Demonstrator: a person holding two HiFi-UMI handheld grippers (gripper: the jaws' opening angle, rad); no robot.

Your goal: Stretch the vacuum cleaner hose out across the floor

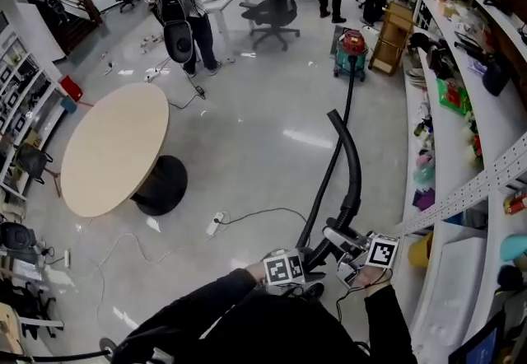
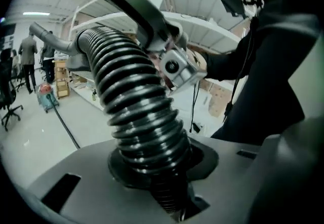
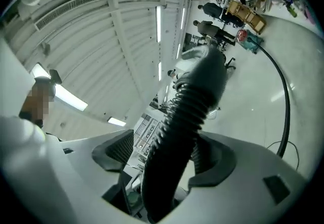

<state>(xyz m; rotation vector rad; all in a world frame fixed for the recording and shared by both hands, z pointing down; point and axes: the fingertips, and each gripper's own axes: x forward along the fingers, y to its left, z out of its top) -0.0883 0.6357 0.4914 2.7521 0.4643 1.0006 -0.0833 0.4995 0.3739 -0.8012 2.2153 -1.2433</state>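
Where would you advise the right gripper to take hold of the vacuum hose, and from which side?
Probably the ribbed stretch below the smooth cuff, squeezed across its width: it lies between the open right gripper, and ribs resist slipping.

The hose (image 1: 356,177) runs from the vacuum cleaner (image 1: 352,48) beside the shelves (image 1: 449,214), table (image 1: 115,148) to its left.

The black ribbed hose (image 1: 357,181) is arching up off the glossy floor (image 1: 247,148) in 1 raised curve, its smooth cuffed end pointing away. A thinner black line, hose or cable, is trailing across the floor to the red-and-green vacuum cleaner (image 1: 352,48), which is standing upright, well apart.
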